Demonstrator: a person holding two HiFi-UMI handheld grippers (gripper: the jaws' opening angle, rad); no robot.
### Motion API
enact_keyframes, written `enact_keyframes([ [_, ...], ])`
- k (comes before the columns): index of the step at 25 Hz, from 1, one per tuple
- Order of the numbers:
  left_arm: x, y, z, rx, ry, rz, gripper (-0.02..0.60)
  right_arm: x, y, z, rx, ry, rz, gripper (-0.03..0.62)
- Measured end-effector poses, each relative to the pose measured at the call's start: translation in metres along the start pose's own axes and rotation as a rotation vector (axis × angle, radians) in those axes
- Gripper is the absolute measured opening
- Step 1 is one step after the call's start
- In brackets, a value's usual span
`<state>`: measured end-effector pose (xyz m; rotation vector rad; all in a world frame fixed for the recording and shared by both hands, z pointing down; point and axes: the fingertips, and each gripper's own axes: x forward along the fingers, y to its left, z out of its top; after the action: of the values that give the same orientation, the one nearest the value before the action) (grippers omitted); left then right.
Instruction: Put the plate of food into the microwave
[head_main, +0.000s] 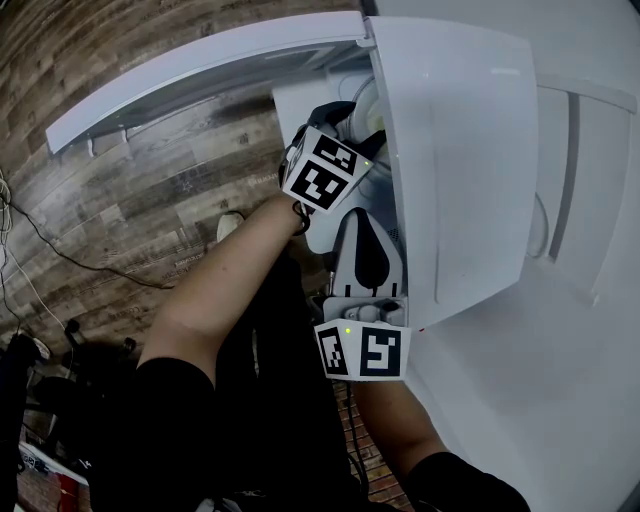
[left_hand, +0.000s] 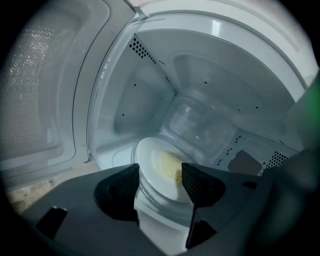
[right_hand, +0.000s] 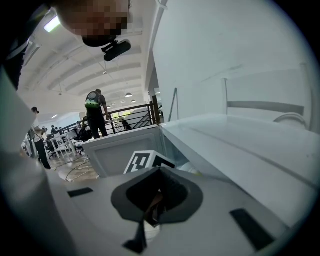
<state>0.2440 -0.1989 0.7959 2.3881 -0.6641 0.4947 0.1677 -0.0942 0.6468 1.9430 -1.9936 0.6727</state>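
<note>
A: Door?
B: Microwave (head_main: 450, 150) door (head_main: 200, 70) was swung wide open, left of the cavity
A: Left gripper (left_hand: 159, 182)?
B: It was reaching into the microwave, jaws apart, not clamping anything. The plate (left_hand: 155, 160) sat flat on the microwave floor just past the jaws, yellow food (left_hand: 171, 167) on it
A: Right gripper (right_hand: 157, 200)?
B: Outside the microwave, beside its front edge, jaws together

There is 1 microwave (head_main: 450, 150) with 1 open door (left_hand: 40, 100), 1 plate (left_hand: 152, 160) holding 1 pile of food (left_hand: 172, 167), and 2 grippers, the left gripper (left_hand: 160, 175) and the right gripper (right_hand: 152, 202).
</note>
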Motion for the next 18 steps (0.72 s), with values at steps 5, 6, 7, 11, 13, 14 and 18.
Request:
enact_keyframes([
  [5, -0.008, 0.009, -0.003, 0.027, -0.027, 0.037, 0.321, -0.003, -0.001, -0.003, -0.006, 0.004, -0.007, 0.012],
  [6, -0.011, 0.014, -0.003, 0.017, -0.047, 0.046, 0.321, -0.004, -0.001, -0.004, -0.005, 0.004, -0.008, 0.012],
  [7, -0.015, 0.018, -0.002, -0.005, -0.067, 0.049, 0.321, -0.004, -0.001, -0.004, -0.006, 0.003, -0.009, 0.012],
  [11, -0.042, 0.03, 0.002, -0.059, -0.12, 0.057, 0.139, -0.006, 0.0, -0.005, -0.006, -0.001, -0.008, 0.012],
  [13, -0.06, 0.033, 0.003, -0.038, -0.14, 0.074, 0.0, -0.007, 0.001, -0.004, -0.004, -0.006, -0.004, 0.012],
  [14, -0.07, 0.032, 0.004, -0.032, -0.147, 0.076, 0.0, -0.007, 0.003, -0.003, -0.005, -0.01, -0.002, 0.012],
  [18, -0.116, 0.026, 0.008, -0.001, -0.155, 0.107, -0.002, -0.012, 0.012, 0.007, -0.006, -0.032, 0.004, 0.012],
])
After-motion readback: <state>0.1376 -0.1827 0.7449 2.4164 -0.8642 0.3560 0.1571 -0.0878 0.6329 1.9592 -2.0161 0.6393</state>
